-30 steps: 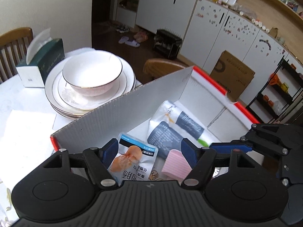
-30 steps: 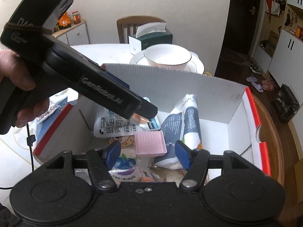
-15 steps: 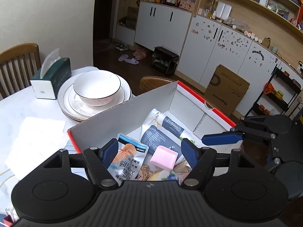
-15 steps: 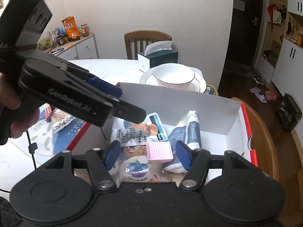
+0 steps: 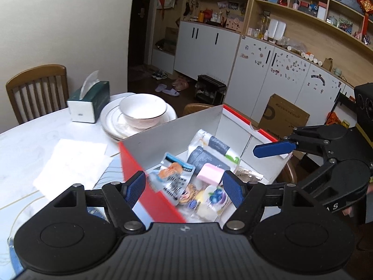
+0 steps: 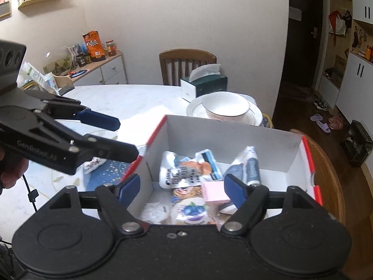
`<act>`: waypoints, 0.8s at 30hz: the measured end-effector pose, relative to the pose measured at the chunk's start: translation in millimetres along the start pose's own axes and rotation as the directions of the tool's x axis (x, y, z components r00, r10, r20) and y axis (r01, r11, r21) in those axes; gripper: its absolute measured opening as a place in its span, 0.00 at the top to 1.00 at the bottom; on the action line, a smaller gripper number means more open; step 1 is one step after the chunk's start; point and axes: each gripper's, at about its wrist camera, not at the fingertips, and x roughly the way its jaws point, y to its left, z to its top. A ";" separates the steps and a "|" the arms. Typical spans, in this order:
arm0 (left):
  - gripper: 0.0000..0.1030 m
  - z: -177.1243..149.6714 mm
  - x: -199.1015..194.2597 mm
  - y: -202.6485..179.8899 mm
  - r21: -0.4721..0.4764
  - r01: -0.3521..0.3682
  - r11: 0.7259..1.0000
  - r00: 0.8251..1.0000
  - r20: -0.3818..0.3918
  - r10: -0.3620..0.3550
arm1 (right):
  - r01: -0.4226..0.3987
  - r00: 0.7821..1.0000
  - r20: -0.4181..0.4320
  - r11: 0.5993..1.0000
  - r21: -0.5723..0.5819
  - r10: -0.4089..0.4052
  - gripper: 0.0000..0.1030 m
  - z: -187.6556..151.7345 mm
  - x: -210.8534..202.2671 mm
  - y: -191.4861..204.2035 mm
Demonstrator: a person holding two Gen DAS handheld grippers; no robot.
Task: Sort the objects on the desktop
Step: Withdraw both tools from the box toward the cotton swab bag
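A white cardboard box with a red rim [image 5: 172,128] [image 6: 221,137] stands on the table and holds several snack packets. A pink block [image 5: 209,173] [image 6: 213,191] lies on top of them, beside a chicken-print packet [image 5: 173,177] [image 6: 184,170] and grey-white pouches [image 5: 209,149] [image 6: 249,165]. My left gripper [image 5: 184,190] hovers open over the box's near left corner, nothing between its fingers; it also shows at the left in the right wrist view [image 6: 121,137]. My right gripper [image 6: 183,189] hangs above the box with its jaws opening and empty; its blue finger [image 5: 275,149] shows over the box's right rim.
Stacked white plates with a bowl [image 5: 142,109] [image 6: 225,107] sit behind the box, next to a green tissue box [image 5: 89,102] [image 6: 204,85]. A wooden chair [image 5: 37,88] [image 6: 186,65] stands at the table's far side. A white paper sheet [image 5: 72,161] lies left of the box.
Both grippers have risen and drawn back from the box, the left one also shifting left. The right jaws have spread wider. The pink block stays in the box.
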 end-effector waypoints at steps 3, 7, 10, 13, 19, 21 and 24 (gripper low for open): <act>0.30 -7.2 -13.0 11.5 -0.013 -0.009 1.000 1.000 0.007 0.009 | -0.012 1.000 -0.001 1.000 -0.007 0.012 0.20 1.9 1.9 12.9; 0.20 -13.6 -29.1 28.8 -0.026 -0.032 0.999 0.999 0.022 0.032 | -0.025 1.000 -0.008 1.000 -0.016 0.025 0.18 4.9 7.7 32.4; 0.20 -18.5 -39.7 44.2 -0.035 -0.039 0.999 0.999 0.029 0.040 | -0.031 1.000 -0.004 0.999 -0.023 0.031 0.18 7.8 10.8 47.9; 0.20 -24.2 -50.2 59.4 -0.037 -0.049 0.998 0.998 0.033 0.050 | -0.036 0.999 0.005 0.999 -0.026 0.036 0.17 11.5 12.5 64.2; 0.20 -38.3 -67.2 91.8 -0.048 -0.054 0.997 0.998 0.028 0.055 | -0.057 0.998 0.017 0.998 -0.039 0.058 0.15 20.5 21.7 98.4; 0.19 -44.0 -71.7 102.1 -0.045 -0.062 0.997 0.998 0.025 0.064 | -0.066 0.998 0.018 0.997 -0.042 0.067 0.14 23.6 26.8 108.5; 0.18 -53.2 -78.2 119.0 -0.044 -0.073 0.996 0.997 0.017 0.074 | -0.076 0.997 0.017 0.996 -0.050 0.077 0.14 28.0 35.4 123.3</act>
